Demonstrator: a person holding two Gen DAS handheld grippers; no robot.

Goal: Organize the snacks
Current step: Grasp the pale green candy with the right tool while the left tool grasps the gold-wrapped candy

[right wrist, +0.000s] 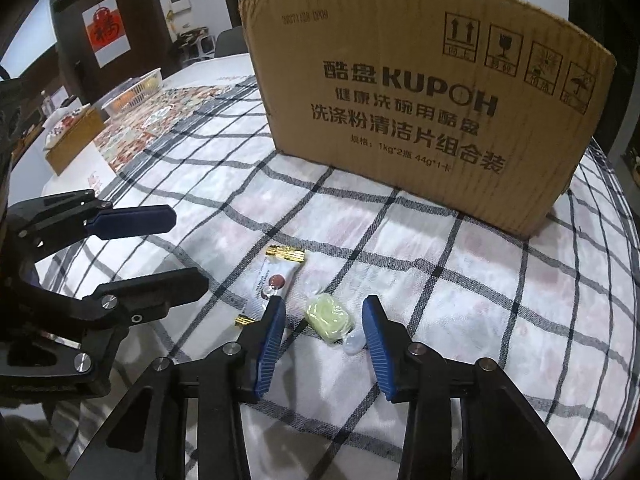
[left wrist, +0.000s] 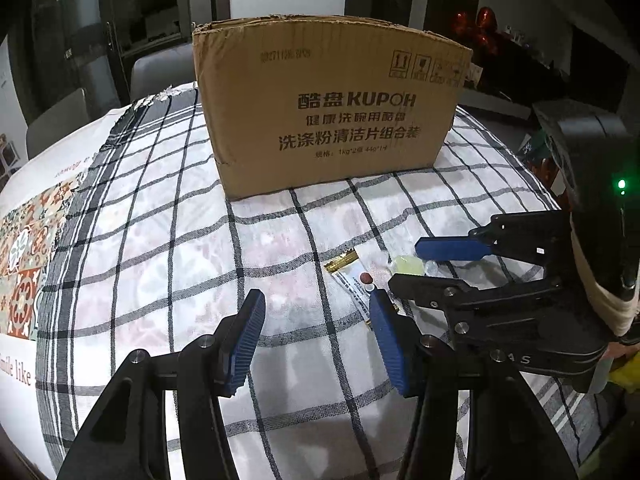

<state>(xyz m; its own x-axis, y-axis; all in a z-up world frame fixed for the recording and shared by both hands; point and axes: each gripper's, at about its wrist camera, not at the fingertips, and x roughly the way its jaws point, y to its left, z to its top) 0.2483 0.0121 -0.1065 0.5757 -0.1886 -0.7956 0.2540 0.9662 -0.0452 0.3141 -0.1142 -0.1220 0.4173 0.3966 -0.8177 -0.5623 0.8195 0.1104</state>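
Observation:
A pale green candy (right wrist: 329,318) in a clear twisted wrapper lies on the checked tablecloth (right wrist: 460,280). My right gripper (right wrist: 323,309) is open and straddles it, the blue pads not touching it. A white snack packet (right wrist: 272,280) with gold ends lies just left of the candy, by the left pad. In the left wrist view the packet (left wrist: 356,280) is partly hidden behind the right finger of my left gripper (left wrist: 316,304), which is open over bare cloth. My right gripper (left wrist: 404,265) frames the candy (left wrist: 408,268) there. A tall brown cardboard box (left wrist: 328,108) stands behind.
The cardboard box (right wrist: 420,112) has a torn top rim. Far left on the table are a white basket (right wrist: 136,88), a low brown box (right wrist: 74,136) and a patterned mat (left wrist: 28,240). My left gripper (right wrist: 190,248) hovers at the left.

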